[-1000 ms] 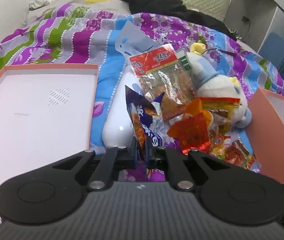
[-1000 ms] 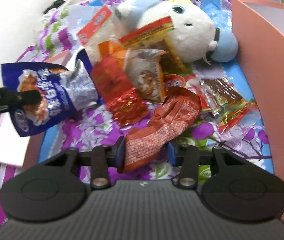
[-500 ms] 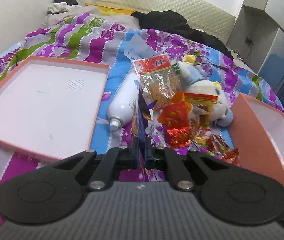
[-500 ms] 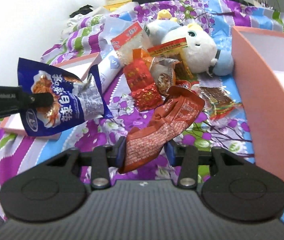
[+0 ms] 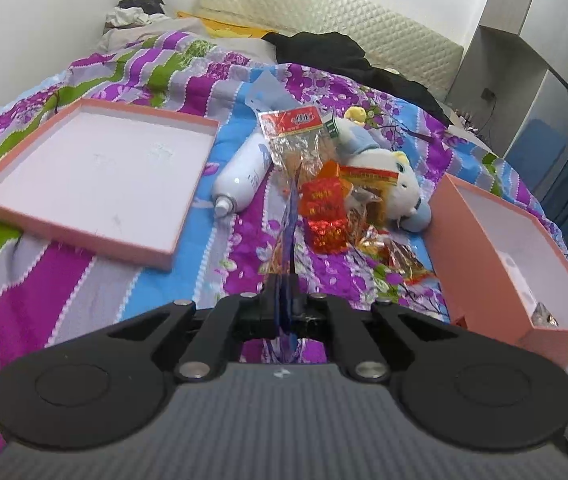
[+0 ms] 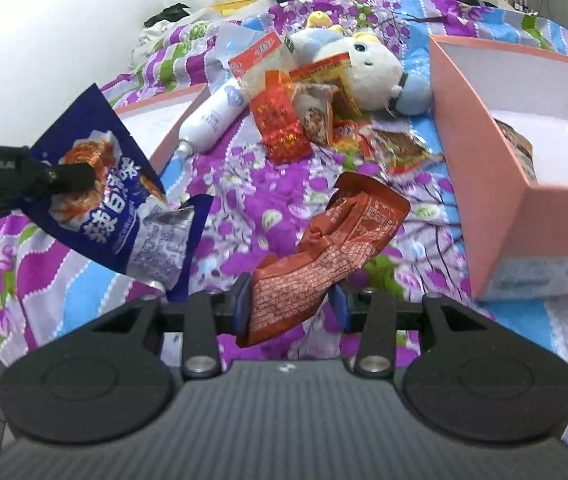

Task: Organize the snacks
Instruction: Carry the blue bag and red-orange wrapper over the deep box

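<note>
My left gripper (image 5: 284, 300) is shut on a blue snack bag (image 5: 289, 240), seen edge-on; it shows face-on in the right wrist view (image 6: 120, 196), held in the air at the left. My right gripper (image 6: 290, 306) is shut on an orange-brown snack packet (image 6: 324, 240), held above the bedspread. A pile of snack packets (image 5: 324, 208) lies mid-bed between a shallow pink lid (image 5: 96, 172) on the left and a deep pink box (image 5: 512, 256) on the right. The box (image 6: 480, 184) holds at least one packet (image 6: 520, 152).
A white plush toy (image 5: 388, 172) and a white bottle (image 5: 244, 172) lie beside the snack pile on the floral bedspread. A black garment (image 5: 336, 56) lies near the headboard. Shelves and a blue curtain stand at the right.
Both grippers have pulled back and up from the pile with their packets. The pile now looks farther off and more of both pink boxes is in view.
</note>
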{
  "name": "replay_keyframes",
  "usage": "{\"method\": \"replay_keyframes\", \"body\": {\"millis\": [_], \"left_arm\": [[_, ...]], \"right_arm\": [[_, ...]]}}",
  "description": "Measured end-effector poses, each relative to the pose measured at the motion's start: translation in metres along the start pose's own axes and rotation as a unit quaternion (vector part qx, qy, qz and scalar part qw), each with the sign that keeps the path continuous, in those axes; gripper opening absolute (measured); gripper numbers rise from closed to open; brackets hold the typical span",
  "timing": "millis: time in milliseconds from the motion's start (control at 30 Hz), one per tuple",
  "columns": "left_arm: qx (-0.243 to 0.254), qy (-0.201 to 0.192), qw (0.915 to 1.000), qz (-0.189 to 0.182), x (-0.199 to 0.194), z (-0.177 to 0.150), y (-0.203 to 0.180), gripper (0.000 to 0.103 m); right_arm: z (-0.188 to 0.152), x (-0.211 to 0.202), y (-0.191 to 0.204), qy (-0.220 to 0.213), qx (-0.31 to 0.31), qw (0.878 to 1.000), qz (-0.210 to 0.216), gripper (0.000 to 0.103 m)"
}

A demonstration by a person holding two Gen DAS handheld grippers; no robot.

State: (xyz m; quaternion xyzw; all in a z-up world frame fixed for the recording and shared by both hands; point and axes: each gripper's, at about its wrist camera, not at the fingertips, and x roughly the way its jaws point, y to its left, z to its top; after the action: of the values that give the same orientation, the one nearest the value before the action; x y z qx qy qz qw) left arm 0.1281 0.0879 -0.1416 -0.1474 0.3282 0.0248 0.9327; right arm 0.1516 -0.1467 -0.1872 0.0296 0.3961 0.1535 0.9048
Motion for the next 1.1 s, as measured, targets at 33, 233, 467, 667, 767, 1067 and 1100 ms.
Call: {"method": "replay_keyframes", "body": {"millis": [33, 233, 467, 667, 767, 1067, 1100], "left_arm": [[-0.002, 0.002, 1.0000, -0.001, -0.003, -0.003, 0.000, 0.002], [0.010, 0.002, 0.9999, -0.008, -0.023, -0.013, -0.005, 0.002], [0.023, 0.012, 0.9993, -0.025, -0.035, -0.015, -0.022, 0.002], [0.040, 0.012, 0.9981, -0.045, -0.037, -0.003, -0.046, 0.002], [0.052, 0.010, 0.9968, -0.060, -0.038, 0.010, -0.059, 0.002], [0.095, -0.015, 0.9899, -0.104, -0.040, 0.060, -0.111, 0.002], [0.097, -0.020, 0.9890, -0.109, -0.041, 0.067, -0.117, 0.002]], "right_arm": [[-0.002, -0.002, 0.000, 0.000, 0.000, 1.000, -0.002, 0.044], [-0.011, -0.015, 0.001, -0.006, 0.000, 1.000, -0.005, 0.044], [-0.010, -0.034, 0.001, -0.022, -0.004, 1.000, -0.009, 0.044], [-0.002, -0.052, -0.003, -0.039, -0.006, 0.999, -0.016, 0.044], [0.006, -0.062, -0.007, -0.053, -0.004, 0.998, -0.020, 0.044], [0.044, -0.096, -0.033, -0.111, 0.001, 0.993, -0.049, 0.044], [0.051, -0.101, -0.037, -0.120, 0.003, 0.991, -0.050, 0.044]]}}
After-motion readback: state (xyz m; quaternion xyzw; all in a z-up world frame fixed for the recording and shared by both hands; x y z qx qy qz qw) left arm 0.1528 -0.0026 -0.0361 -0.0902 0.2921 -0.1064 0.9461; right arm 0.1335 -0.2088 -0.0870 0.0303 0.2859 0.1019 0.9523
